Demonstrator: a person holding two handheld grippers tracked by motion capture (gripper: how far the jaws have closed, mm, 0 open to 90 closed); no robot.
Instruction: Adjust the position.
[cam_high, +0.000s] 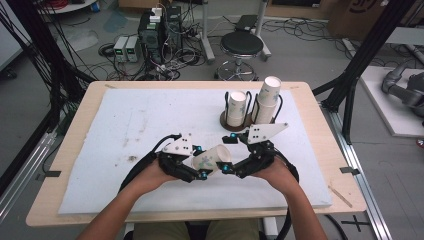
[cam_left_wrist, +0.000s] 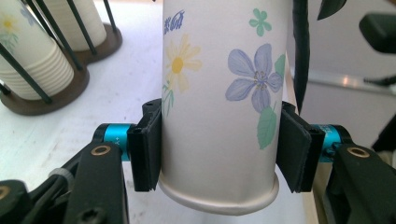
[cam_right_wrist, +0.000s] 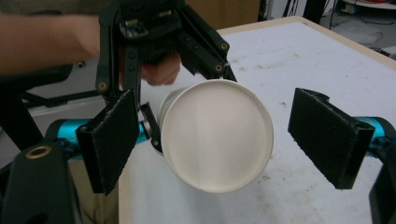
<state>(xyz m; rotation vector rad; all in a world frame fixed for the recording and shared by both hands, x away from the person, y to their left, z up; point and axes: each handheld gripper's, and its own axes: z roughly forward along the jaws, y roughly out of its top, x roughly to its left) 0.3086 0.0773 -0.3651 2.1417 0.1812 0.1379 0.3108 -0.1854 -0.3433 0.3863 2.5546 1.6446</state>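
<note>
L gripper (cam_left_wrist: 219, 144) clamps cup (cam_left_wrist: 219, 93); R gripper (cam_right_wrist: 224, 140) wide

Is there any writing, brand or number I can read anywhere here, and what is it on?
Blue script near the top of the flowered cup, in the left gripper view: too blurred to read.
Dark mark on the cardboard box at the top right of the high view: cut off, unreadable.
Cups in the rack: flower prints, no legible words.
Nothing else carries readable text.
</note>
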